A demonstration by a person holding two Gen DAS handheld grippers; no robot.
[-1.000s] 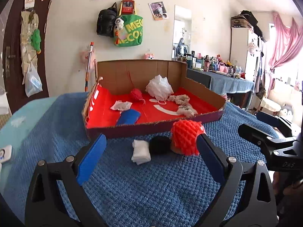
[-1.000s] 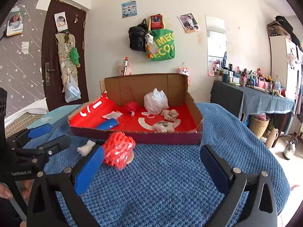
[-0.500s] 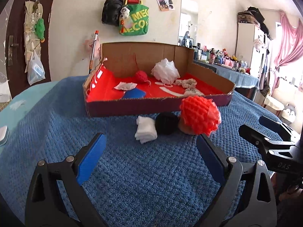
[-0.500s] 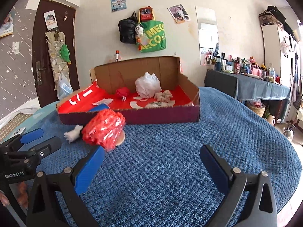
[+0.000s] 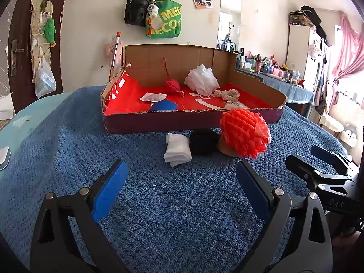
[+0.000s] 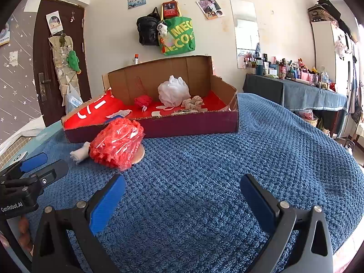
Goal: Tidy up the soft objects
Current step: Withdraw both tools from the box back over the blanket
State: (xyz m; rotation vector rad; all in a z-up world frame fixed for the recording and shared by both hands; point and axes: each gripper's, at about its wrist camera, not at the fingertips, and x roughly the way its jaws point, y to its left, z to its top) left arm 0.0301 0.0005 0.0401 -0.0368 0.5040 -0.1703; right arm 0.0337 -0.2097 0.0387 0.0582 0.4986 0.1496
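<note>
On the blue blanket (image 5: 68, 141) covering the bed, both claws are coming down and closer to the items left outside the box; across the last second the view has been dropping toward the fabric and the loose pile has been growing in the left wrist view. The cardboard box (image 5: 182, 118) is sitting at the far side, already holding a white mesh puff (image 5: 201, 79), a red yarn ball (image 5: 172, 85), a beige scrunchie (image 5: 227, 93), a blue piece and a white scrap. Just in front of its near wall, three items are lying touching in a row: a red ruffled net (image 5: 244, 133) resting over a tan base, a black soft ball (image 5: 203, 141) and a folded white cloth (image 5: 177, 149). The left claw (image 5: 179, 188) is standing wide and empty, near the white cloth. The right claw (image 6: 182, 195) is likewise wide and empty, with the red net (image 6: 117, 144) ahead to its left. Judgement: sorting is partly done; the approach suggests one of these three is the next pick, though which one cannot be told.
</note>
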